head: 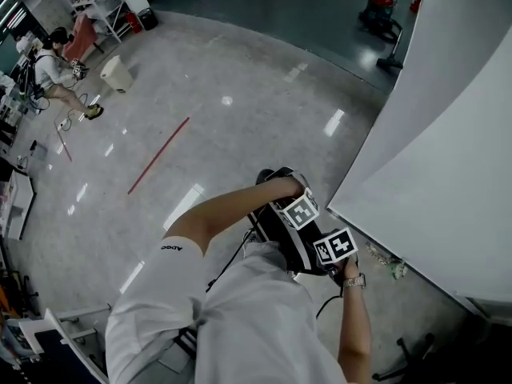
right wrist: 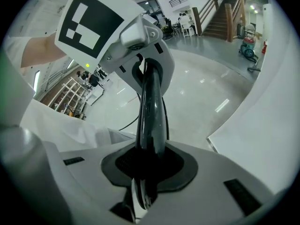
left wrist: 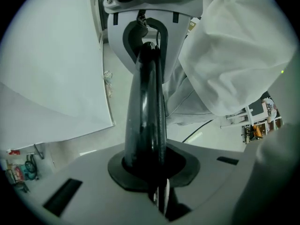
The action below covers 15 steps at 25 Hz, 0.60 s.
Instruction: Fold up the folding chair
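Glossy polished floor (head: 240, 78); matt cloth shirt (head: 256, 326)

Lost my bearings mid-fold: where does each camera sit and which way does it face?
Head view: on the head, facing steeply down at floor and white panel; both arms, left gripper, right gripper show.
Left gripper view: on the left gripper, looking along its tongs, shut on a black bar, toward the right gripper; white clothing shows.
Right gripper view: on the right gripper, looking along that bar toward the left gripper; a bare arm shows.
Shared: both gripper views show the bar and the opposite gripper.
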{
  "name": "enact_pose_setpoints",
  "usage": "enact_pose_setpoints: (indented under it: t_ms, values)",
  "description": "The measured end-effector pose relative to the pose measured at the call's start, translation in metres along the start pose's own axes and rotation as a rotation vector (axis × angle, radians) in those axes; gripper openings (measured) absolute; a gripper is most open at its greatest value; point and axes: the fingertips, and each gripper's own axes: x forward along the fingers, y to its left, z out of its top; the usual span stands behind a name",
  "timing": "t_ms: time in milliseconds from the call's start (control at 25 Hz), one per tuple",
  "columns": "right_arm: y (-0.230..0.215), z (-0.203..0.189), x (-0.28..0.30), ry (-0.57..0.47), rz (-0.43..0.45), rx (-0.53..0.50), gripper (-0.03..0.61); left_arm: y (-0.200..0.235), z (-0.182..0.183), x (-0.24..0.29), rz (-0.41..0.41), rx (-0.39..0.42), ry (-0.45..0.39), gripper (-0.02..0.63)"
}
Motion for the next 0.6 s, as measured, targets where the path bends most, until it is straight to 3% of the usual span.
enact_pose_setpoints:
  t_ms: [280,600]
  values:
    - [-0.028,-0.013,-0.023,0.011,-0.041,-0.043,0.078,0.027,0.024,-0.014,0.048,-0.035,-0.033,0.052]
    - [-0.045,-0.016,-0.033,-0.022,-0.026,0.028,0.085,0.048,0.032,-0.012,0.055,-0.003,-0.055,0.052]
